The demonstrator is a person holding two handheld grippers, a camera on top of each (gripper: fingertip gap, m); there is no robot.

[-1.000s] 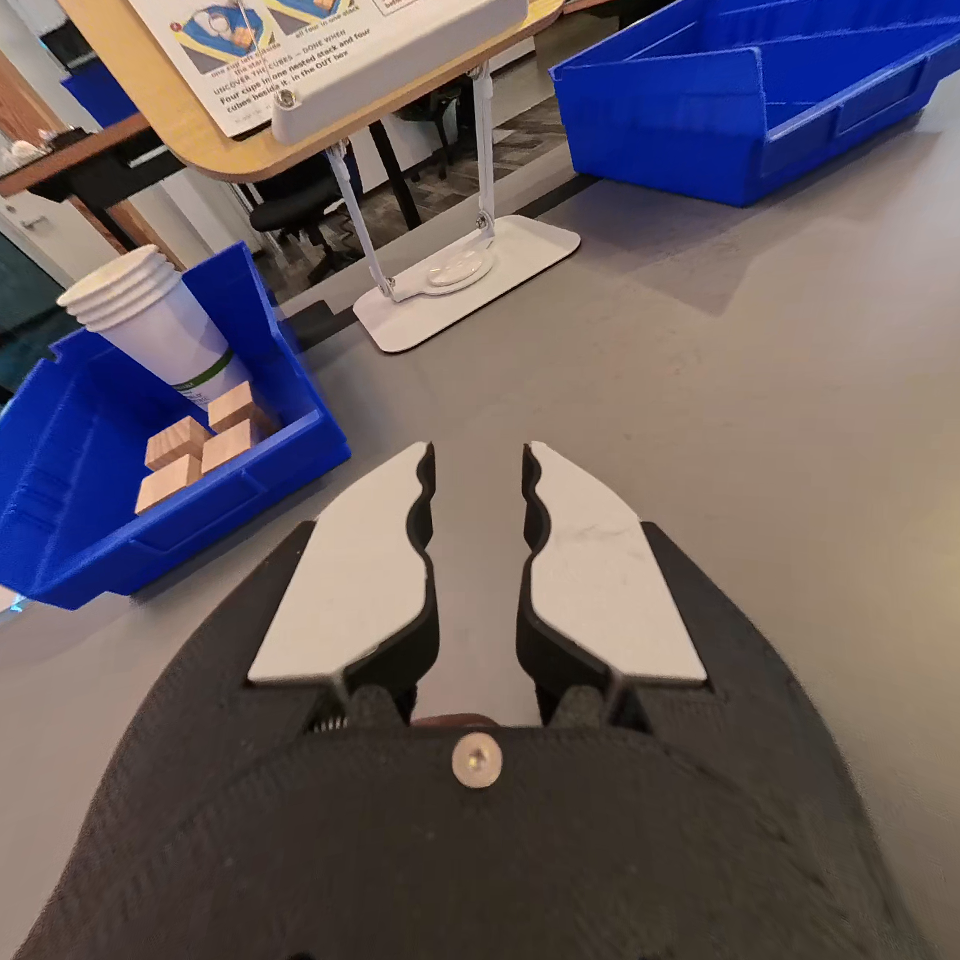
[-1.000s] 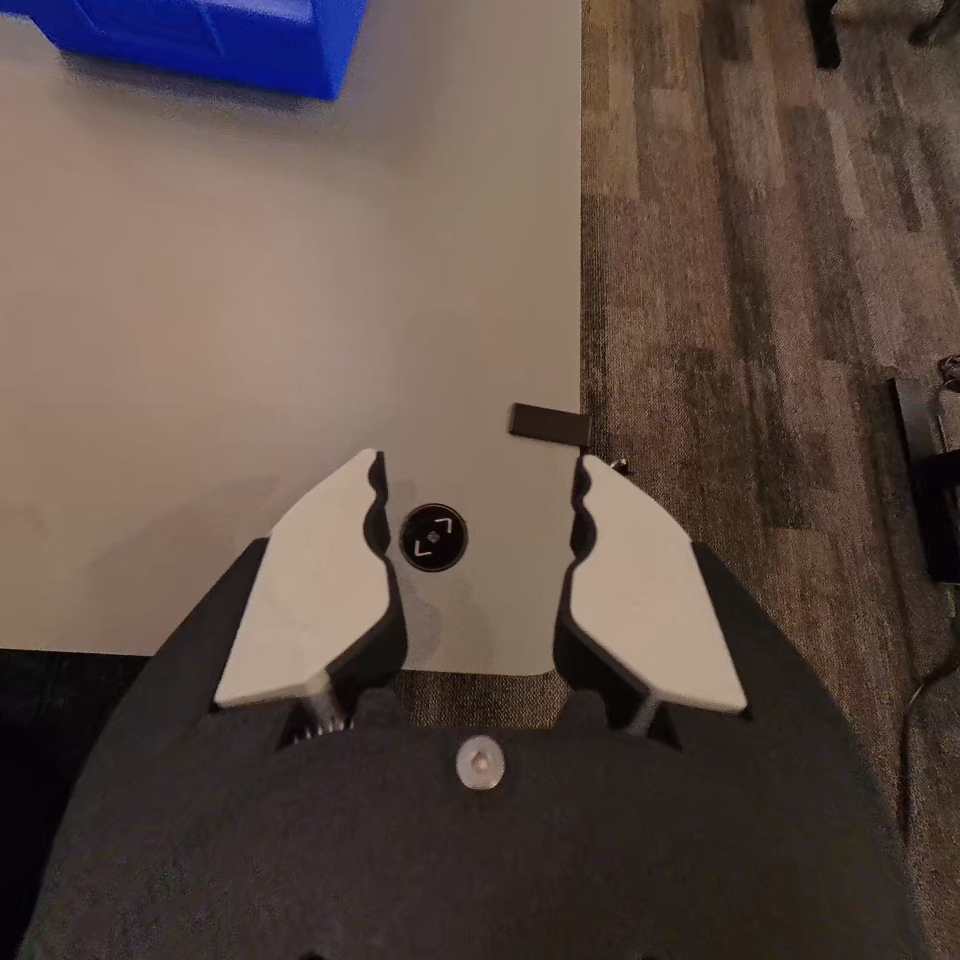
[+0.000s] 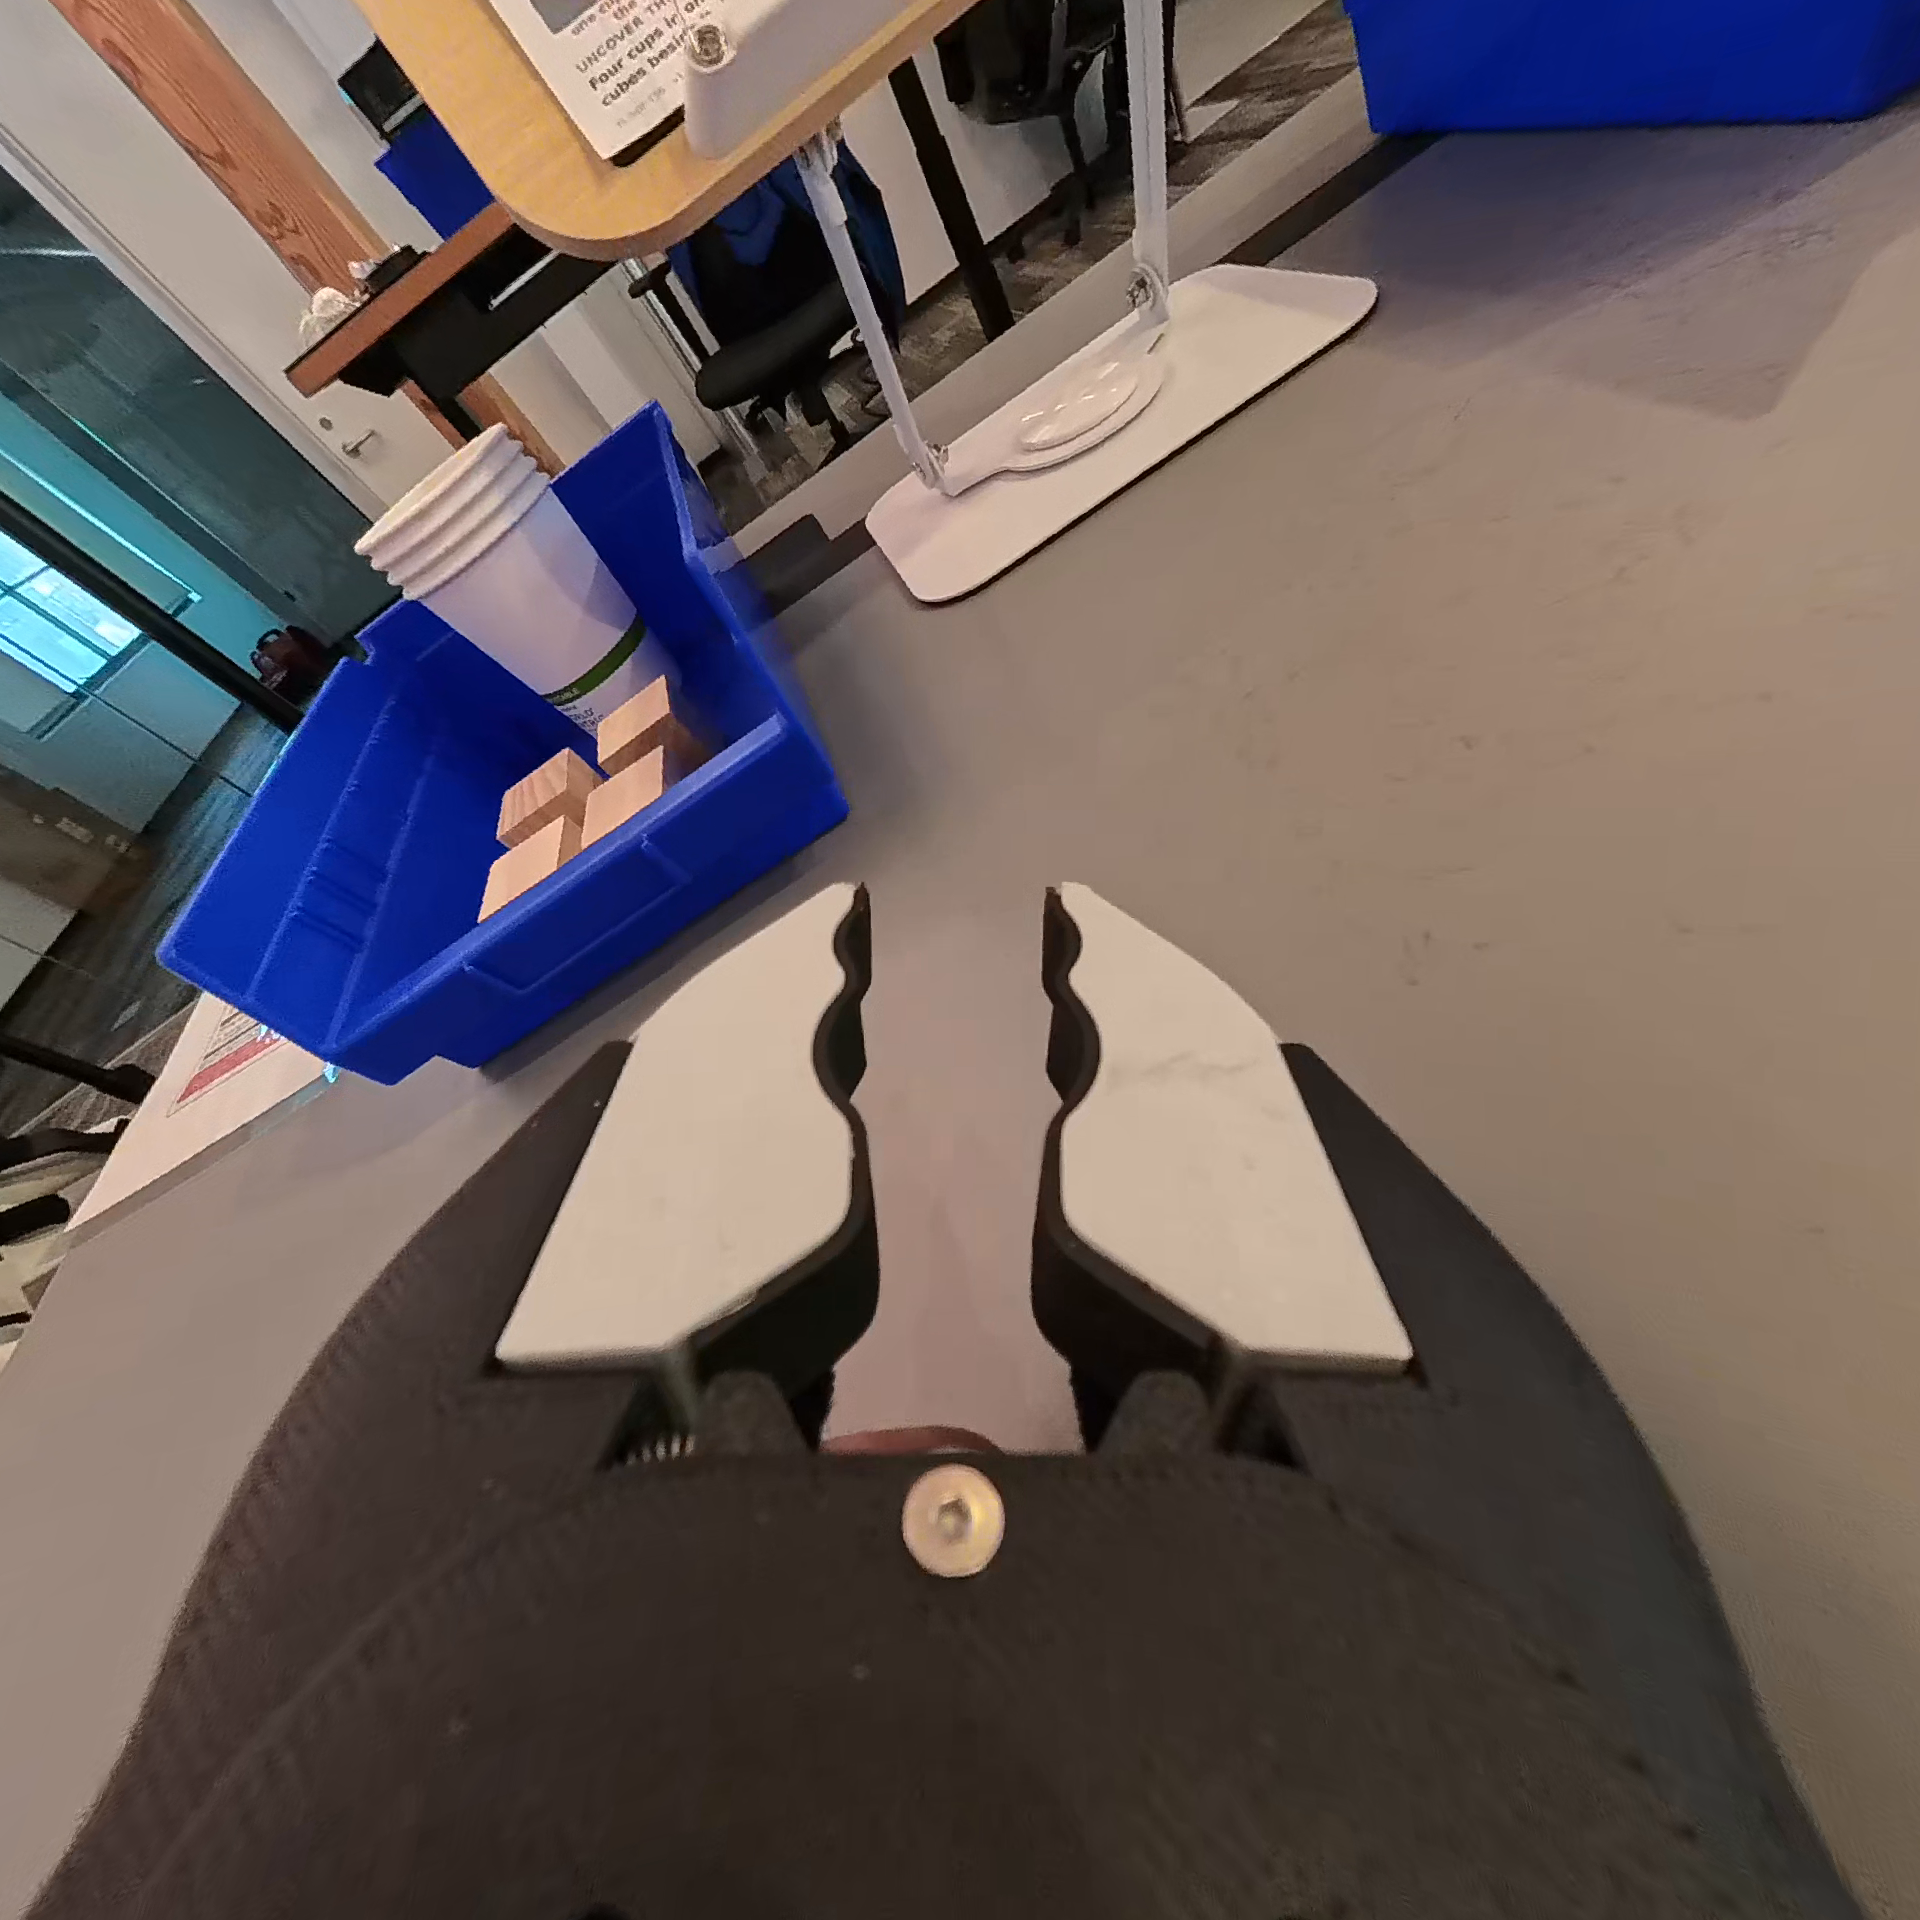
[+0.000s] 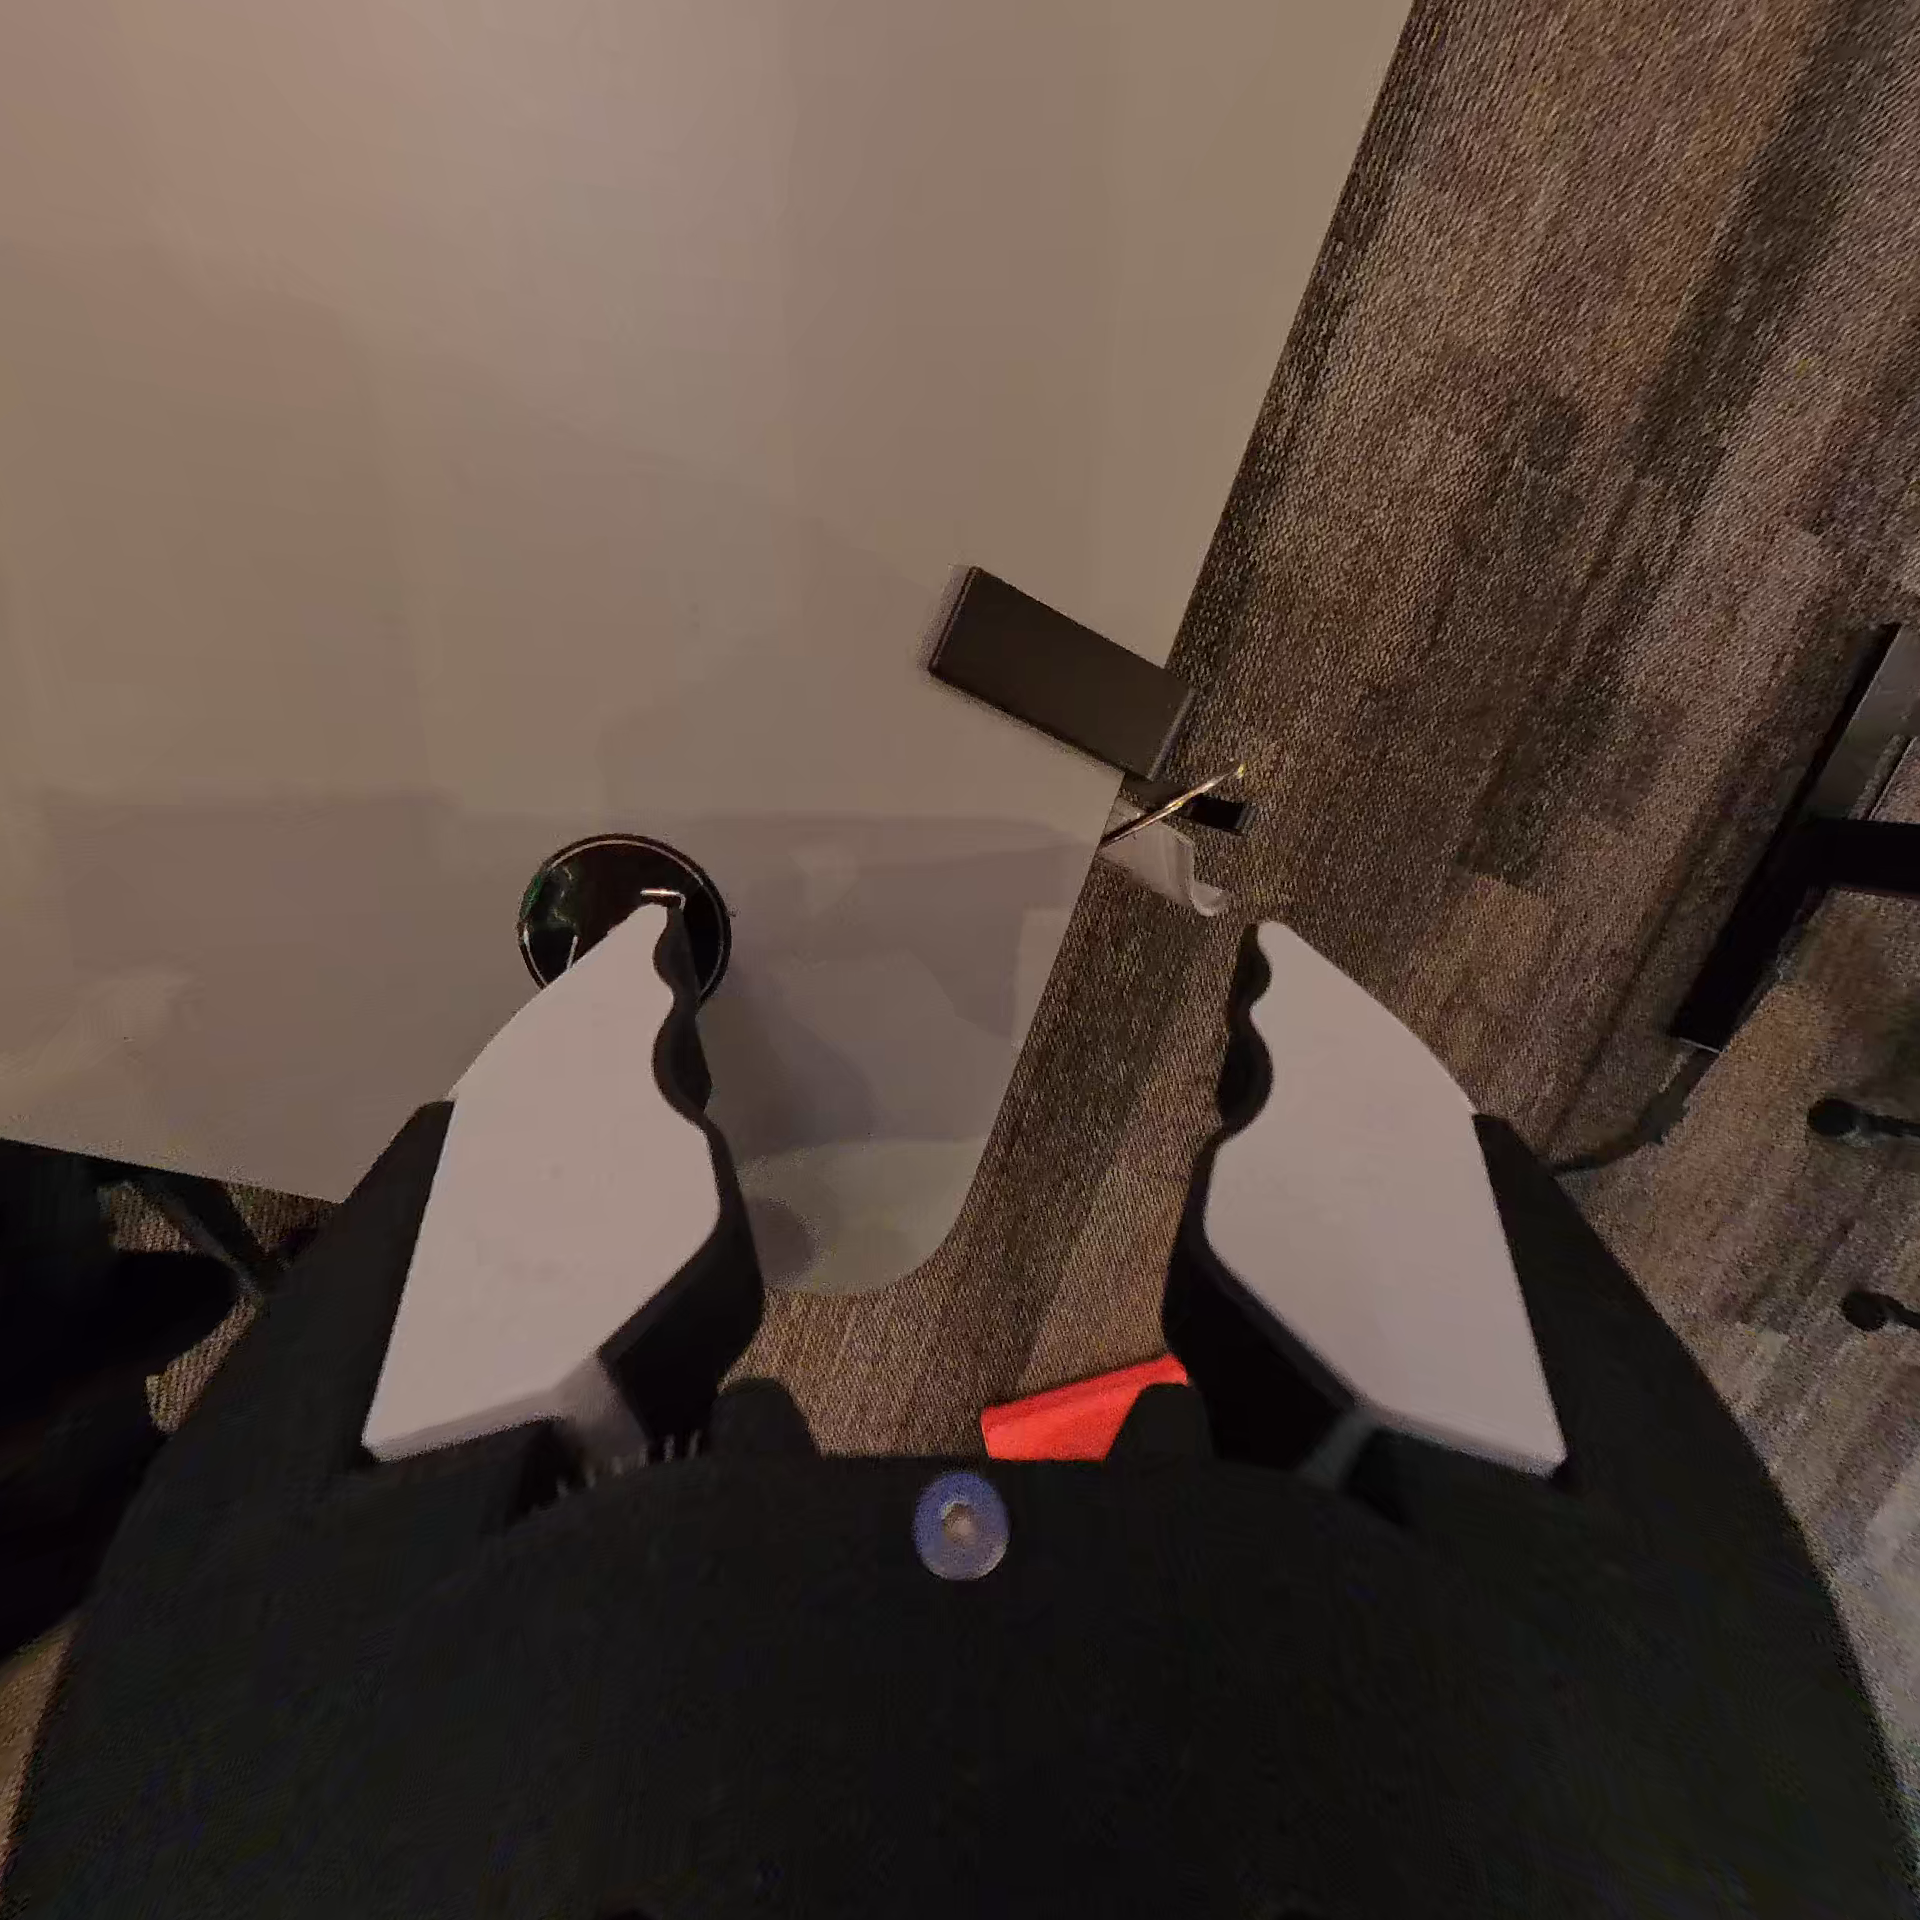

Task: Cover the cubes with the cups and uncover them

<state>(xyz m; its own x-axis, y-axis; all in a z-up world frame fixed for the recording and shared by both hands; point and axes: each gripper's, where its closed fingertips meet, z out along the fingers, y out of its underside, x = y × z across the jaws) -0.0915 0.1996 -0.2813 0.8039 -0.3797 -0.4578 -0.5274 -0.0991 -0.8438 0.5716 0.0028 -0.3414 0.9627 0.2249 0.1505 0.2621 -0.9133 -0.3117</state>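
Not begun. Cups [image 3: 509,582] nested, cubes [image 3: 582,810] uncovered, both in bin [image 3: 582,935] at ten o'clock of left gripper [image 3: 951,904], parted, empty. Right gripper [image 4: 961,925] spread wide, empty, over table [image 4: 520,416] corner. All covering outstanding.

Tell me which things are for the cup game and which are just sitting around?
For the game:
- stacked paper cups
- wooden cubes
- blue bin holding them
- left claw, open
- right claw, open

Just sitting around:
- white stand
- second blue bin
- black disc
- black strip
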